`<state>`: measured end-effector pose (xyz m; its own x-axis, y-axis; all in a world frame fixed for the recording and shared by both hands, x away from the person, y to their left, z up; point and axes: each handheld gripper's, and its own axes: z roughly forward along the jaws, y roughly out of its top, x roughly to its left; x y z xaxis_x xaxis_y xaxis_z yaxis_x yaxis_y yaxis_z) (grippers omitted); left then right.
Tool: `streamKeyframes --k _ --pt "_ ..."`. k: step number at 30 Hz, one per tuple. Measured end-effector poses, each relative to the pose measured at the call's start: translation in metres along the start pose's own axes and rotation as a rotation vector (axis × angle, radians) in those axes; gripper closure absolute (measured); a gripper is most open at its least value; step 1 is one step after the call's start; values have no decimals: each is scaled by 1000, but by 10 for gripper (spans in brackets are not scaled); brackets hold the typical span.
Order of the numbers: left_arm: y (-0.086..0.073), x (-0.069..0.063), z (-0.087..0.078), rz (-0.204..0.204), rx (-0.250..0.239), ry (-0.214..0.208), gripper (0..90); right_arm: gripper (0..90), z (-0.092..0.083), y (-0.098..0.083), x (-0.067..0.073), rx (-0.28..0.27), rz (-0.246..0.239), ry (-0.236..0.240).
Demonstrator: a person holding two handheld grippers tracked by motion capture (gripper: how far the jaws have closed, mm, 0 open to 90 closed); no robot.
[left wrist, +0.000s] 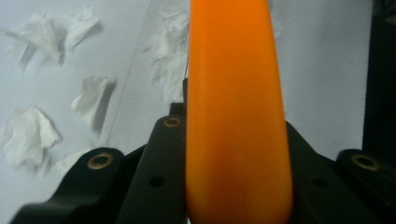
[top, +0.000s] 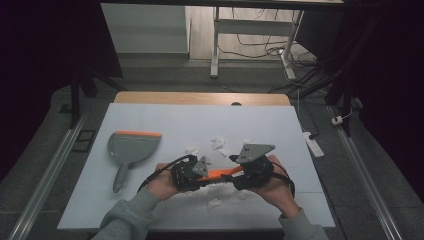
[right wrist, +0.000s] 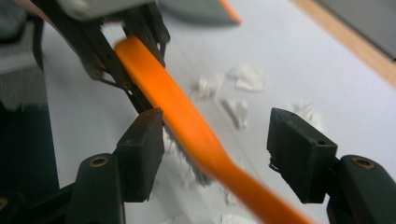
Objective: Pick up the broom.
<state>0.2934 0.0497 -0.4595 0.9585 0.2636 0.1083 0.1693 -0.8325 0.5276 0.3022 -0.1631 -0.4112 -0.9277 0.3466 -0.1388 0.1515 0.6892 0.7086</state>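
Covering the table [top: 150, 120], white sheet holds paper scraps [top: 218, 143].

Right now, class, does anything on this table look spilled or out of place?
Yes. Torn white paper scraps lie scattered over the middle of the table, like litter. The dustpan lies apart at the left, with no scraps in it. The orange brush is clamped in the left gripper, while the right gripper is open around it.

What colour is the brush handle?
Bright orange. The long plastic brush handle shows best in the left gripper view, clamped in the left claw.
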Motion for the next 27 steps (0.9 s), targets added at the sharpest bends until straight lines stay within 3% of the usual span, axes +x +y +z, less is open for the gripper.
streamKeyframes --k 3,10,14,15,16,20,22,23,24,25,27 --pt "3 -5 3 40 32 21 806 368 10 -1 3 62 -19 19" --pt "7 -9 3 90 62 41 806 415 26 -3 11 180 -72 72" --pt "7 -10 4 88 54 28 806 539 34 -5 18 234 -178 57" --pt "7 -10 5 91 54 27 806 619 34 -6 19 234 -190 38" --pt "7 -10 5 94 52 21 806 628 34 -8 19 227 -210 21" --pt "6 -9 3 107 43 19 802 654 32 -9 20 231 -243 40" --pt "4 -7 0 81 2 17 789 666 31 -8 22 229 -254 34" --pt "2 -5 -2 66 -27 42 768 672 30 -8 22 230 -257 29" --pt "2 -5 -2 66 -27 42 726 688 30 -9 22 224 -247 27" --pt "-2 -2 -5 25 -70 91 650 703 30 -10 21 220 -242 33" --pt "-7 3 -9 -6 -95 113 546 705 29 -12 18 207 -228 24"
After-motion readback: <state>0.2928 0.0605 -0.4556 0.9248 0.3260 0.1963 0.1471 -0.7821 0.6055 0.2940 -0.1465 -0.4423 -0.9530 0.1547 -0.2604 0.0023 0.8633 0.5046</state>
